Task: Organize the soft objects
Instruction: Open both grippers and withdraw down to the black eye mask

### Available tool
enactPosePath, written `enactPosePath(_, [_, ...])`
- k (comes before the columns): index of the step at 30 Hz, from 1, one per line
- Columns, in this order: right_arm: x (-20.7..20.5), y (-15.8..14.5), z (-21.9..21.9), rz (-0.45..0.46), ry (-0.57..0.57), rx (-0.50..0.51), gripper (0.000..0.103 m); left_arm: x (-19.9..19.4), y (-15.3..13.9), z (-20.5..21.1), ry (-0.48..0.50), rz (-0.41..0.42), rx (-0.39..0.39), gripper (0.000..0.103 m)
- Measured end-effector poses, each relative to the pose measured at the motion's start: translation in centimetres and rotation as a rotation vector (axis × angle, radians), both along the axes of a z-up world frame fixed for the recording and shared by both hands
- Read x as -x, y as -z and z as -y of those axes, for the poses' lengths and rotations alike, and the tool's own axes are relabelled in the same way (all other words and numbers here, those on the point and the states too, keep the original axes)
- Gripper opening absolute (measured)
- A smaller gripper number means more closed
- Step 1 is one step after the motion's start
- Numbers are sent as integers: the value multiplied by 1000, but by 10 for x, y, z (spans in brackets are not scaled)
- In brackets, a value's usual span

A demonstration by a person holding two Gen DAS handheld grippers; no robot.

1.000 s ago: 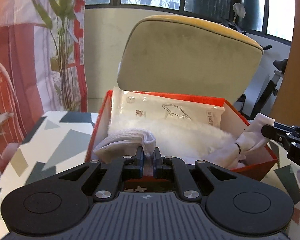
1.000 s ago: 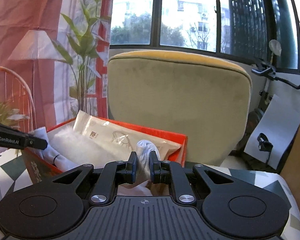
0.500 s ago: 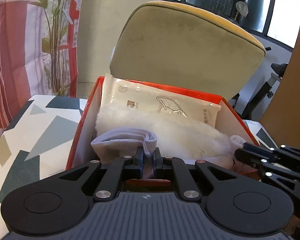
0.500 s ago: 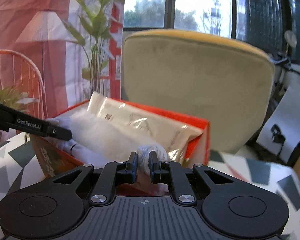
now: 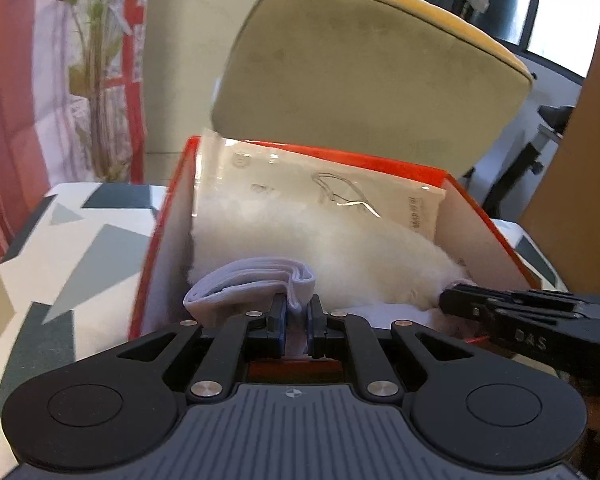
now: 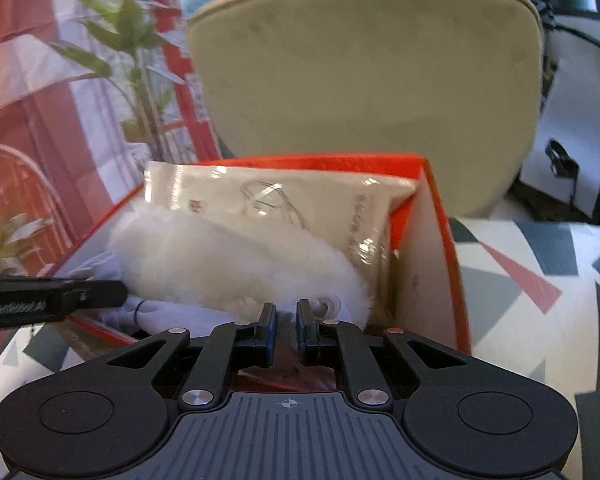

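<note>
Both views have dipped toward the patterned tabletop (image 5: pixel 80 248), olive chair (image 6: pixel 364 80) behind.

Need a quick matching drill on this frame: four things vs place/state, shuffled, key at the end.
Things
1. white sock
2. fluffy white item
3. clear packet
4. orange box

Place or state
A. stands on the patterned table
B. leans on the box's far wall, behind the fluff
C. pinched in the left claw at the box's near edge
D. lies inside the box, in front of the packet

Pairs: 1-C, 2-D, 3-B, 4-A
</note>
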State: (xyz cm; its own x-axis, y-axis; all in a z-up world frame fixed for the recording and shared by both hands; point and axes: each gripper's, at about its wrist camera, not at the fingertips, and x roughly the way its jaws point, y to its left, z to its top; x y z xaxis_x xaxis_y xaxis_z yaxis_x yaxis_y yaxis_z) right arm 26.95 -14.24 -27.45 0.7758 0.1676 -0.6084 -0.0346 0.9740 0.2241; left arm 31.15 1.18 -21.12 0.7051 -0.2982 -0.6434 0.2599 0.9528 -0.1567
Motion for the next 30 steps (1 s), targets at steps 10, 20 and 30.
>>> enactPosePath(10, [27,-16,-9,67,41,126,48,31,-20,-15,50,141,37,91])
enactPosePath(20, [89,-30,-8,239,-8,106,103,100,-10,-42,84,212,-27,103])
enactPosePath(30, [134,11,-28,214,-56,100,103,125,57,-68,-38,49,-5,103])
